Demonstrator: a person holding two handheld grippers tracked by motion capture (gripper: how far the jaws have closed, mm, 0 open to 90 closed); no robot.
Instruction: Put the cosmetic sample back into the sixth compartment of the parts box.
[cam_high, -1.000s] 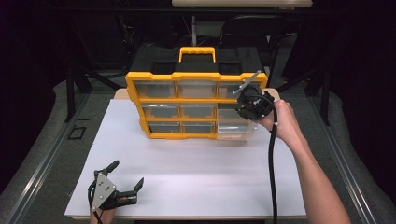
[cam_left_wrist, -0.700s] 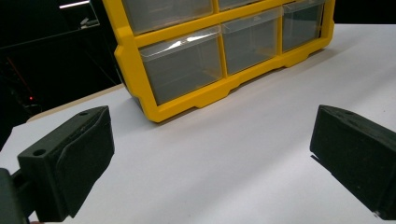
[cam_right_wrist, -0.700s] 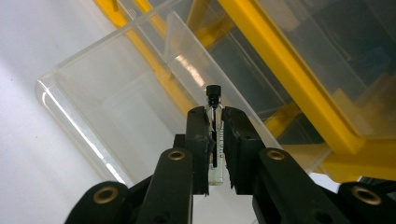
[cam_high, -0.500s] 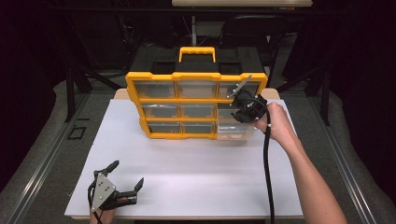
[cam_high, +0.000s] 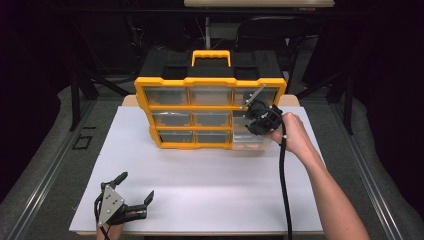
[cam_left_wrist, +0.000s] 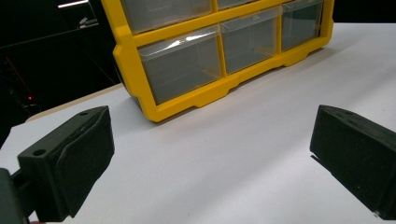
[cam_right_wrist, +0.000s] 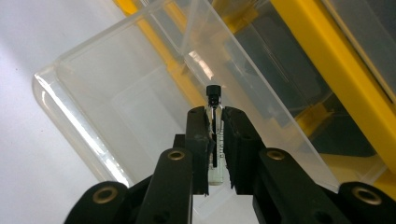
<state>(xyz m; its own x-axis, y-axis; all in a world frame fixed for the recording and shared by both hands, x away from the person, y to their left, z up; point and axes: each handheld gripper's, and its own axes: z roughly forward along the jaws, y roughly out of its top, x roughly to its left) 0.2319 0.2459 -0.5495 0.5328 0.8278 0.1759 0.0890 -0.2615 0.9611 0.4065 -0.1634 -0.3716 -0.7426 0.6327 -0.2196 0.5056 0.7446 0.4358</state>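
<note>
A yellow organizer with clear drawers stands upright at the back of the white table. Its lower right drawer is pulled out and open. My right gripper hovers over that drawer, shut on a small glass vial with a black cap. In the right gripper view the vial stands upright between the pads, above the drawer's clear inside. My left gripper rests near the table's front left corner, open, with nothing between its jaws. In its own view the left gripper faces the organizer's lower left corner across bare table.
The white tabletop stretches wide between the organizer and the front edge. A black case with a yellow handle sits behind the organizer. A cable trails from the right gripper along the forearm. Dark floor surrounds the table.
The right gripper with the vial has shifted slightly left and down toward the open drawer. The left gripper has stayed where it was.
</note>
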